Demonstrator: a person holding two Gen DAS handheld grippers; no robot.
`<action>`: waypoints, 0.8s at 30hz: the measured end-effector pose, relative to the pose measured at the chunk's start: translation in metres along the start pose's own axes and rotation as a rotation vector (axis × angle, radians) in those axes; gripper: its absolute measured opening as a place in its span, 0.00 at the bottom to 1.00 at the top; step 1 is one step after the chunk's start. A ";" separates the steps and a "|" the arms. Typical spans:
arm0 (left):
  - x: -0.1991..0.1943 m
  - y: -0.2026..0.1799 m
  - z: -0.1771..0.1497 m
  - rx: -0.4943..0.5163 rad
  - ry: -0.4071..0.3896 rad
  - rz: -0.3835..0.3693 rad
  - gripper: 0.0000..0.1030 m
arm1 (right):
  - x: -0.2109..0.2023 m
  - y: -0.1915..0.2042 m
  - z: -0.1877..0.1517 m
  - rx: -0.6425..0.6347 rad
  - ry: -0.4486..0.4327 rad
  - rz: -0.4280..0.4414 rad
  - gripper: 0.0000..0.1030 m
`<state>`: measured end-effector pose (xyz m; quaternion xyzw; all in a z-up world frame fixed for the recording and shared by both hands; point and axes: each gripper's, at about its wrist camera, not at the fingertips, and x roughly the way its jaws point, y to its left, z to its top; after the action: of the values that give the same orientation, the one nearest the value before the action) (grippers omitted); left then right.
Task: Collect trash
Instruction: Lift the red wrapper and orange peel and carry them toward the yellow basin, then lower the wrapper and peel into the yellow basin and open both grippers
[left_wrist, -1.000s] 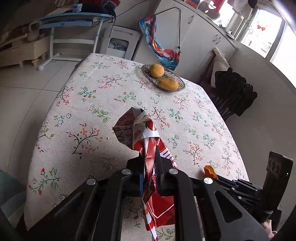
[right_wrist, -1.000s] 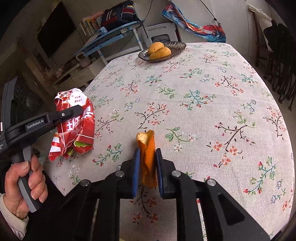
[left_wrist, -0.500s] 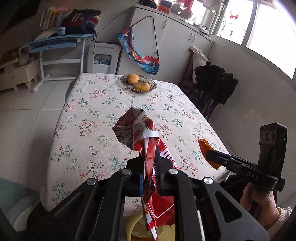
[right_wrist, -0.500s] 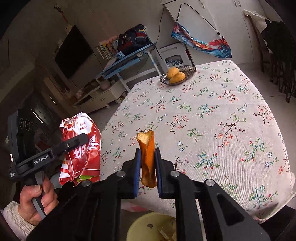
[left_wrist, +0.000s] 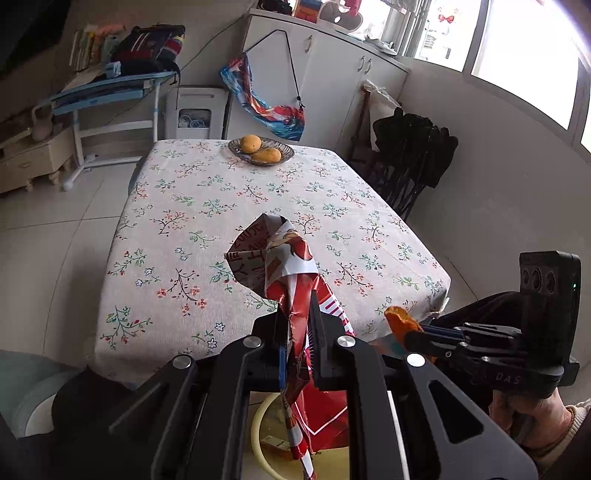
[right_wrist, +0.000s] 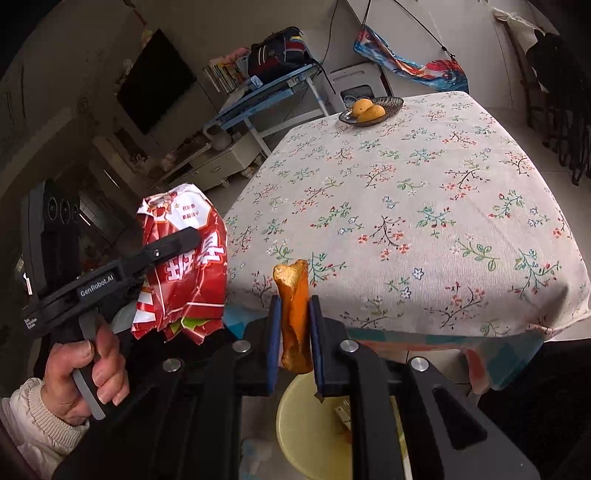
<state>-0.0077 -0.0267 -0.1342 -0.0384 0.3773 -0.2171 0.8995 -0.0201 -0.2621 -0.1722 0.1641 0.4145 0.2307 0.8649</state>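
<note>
We hold the left tool (left_wrist: 297, 330) clamped on a crumpled red snack wrapper (left_wrist: 280, 266) and the right tool (right_wrist: 293, 326) clamped on an orange peel strip (right_wrist: 293, 314). Below and just ahead of both tools sits the yellow bin (right_wrist: 314, 424) — round, smooth plastic. To drop well, we should bring each tool over the bin mouth before letting go; the glossy foil wrapper is light and may drift, while the stiff, curled peel should fall straight. The floral tabletop (right_wrist: 424, 206) lies beyond.

My left claw (left_wrist: 297, 325) pinches a crumpled red-and-white foil snack wrapper (left_wrist: 291, 291) above a pale yellow round bin (left_wrist: 258, 432), beside the floral-clothed table (left_wrist: 229, 206).
</note>
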 end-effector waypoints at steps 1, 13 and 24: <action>-0.003 -0.001 0.001 0.002 -0.007 0.000 0.10 | 0.002 0.002 -0.004 -0.003 0.017 -0.003 0.15; -0.039 -0.012 0.002 0.017 -0.063 0.001 0.10 | 0.020 0.007 -0.040 -0.021 0.203 -0.072 0.34; -0.014 -0.034 -0.048 0.055 0.112 -0.044 0.10 | -0.048 -0.026 -0.031 0.154 -0.205 -0.098 0.59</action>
<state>-0.0626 -0.0468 -0.1510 -0.0097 0.4201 -0.2490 0.8726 -0.0643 -0.3068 -0.1720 0.2321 0.3477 0.1378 0.8979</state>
